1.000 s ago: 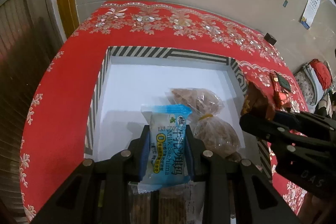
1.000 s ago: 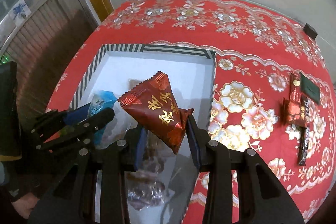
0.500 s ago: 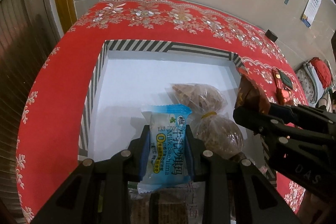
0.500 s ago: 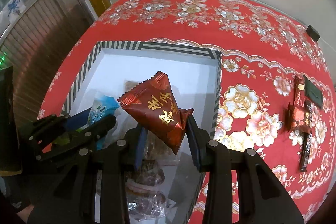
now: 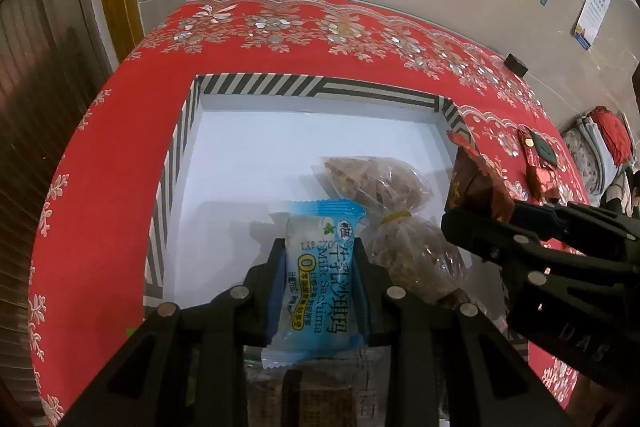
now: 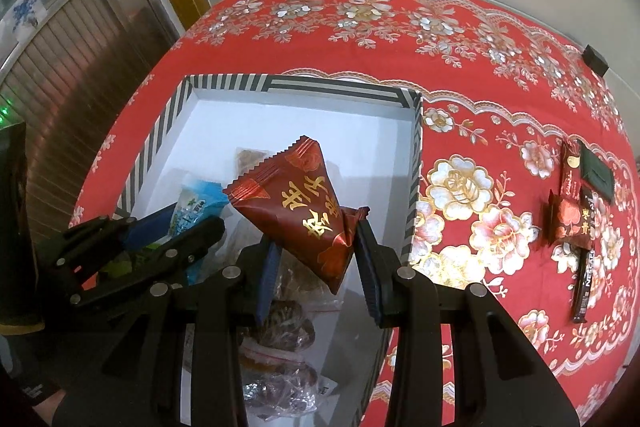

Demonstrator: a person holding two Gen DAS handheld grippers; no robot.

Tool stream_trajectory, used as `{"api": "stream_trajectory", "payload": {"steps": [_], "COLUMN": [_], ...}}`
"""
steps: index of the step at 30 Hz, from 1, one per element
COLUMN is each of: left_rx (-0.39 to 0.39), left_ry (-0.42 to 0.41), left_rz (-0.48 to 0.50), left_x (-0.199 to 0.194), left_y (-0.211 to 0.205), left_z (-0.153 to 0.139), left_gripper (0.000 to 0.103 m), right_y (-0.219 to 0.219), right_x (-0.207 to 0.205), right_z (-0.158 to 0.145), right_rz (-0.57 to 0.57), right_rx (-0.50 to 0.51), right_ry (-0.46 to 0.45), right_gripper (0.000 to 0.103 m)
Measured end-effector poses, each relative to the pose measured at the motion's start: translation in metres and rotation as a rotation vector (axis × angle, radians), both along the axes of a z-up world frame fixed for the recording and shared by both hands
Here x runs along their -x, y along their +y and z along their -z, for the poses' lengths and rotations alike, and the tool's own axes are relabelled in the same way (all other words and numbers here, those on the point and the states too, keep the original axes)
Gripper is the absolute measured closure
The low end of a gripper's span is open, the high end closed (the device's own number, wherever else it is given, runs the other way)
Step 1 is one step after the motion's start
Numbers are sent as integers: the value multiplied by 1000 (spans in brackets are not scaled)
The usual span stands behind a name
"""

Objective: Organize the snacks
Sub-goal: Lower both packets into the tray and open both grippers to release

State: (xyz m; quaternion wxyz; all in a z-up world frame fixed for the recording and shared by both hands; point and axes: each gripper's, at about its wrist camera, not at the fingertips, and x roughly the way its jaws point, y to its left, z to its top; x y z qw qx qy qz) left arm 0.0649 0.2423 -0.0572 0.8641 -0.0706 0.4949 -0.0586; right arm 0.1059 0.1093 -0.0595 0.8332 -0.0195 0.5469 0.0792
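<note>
Two grippers, both loaded. Left gripper (image 5: 320, 283) is clenched on a blue-and-white sachima packet (image 5: 318, 275), pads squeezing its sides, packet upright over the near part of the striped box (image 5: 256, 85). Right gripper (image 6: 316, 251) grasps a dark red triangular packet (image 6: 296, 207) by its lower corner, the rest sticking up and tilted left, above the box's right half.

Below the fingers: clear bags of brown snacks (image 5: 384, 211) lie on the white box floor, more wrapped bags nearer the cameras. Far half of the box is bare. Outside, on the red floral tablecloth (image 6: 360, 15), several dark and red bar packets (image 6: 572, 211) sit well to the right, not yet collected.

Step in hand looks like dropping both packets in. Best done by lowering each close to a bare patch, blue one left of the clear bags, red one toward the far right corner, then releasing; grippers are near each other, so stagger them.
</note>
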Motion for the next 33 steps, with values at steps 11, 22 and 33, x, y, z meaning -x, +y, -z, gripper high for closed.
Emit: {"api": "stream_trajectory", "payload": {"steps": [11, 22, 33], "left_rx": [-8, -24, -15], "left_ry": [6, 17, 27], "left_rz": [-3, -10, -78], "left_x": [0, -1, 6], "left_y": [0, -2, 6], "left_z": [2, 3, 2], "left_gripper": [71, 71, 19], "right_y": [1, -1, -2], "right_x": [1, 0, 1], "right_z": [-2, 0, -7], "right_rz": [-3, 10, 30], "right_rx": [0, -14, -69], "right_ry": [3, 12, 2], "right_gripper": [68, 67, 67]}}
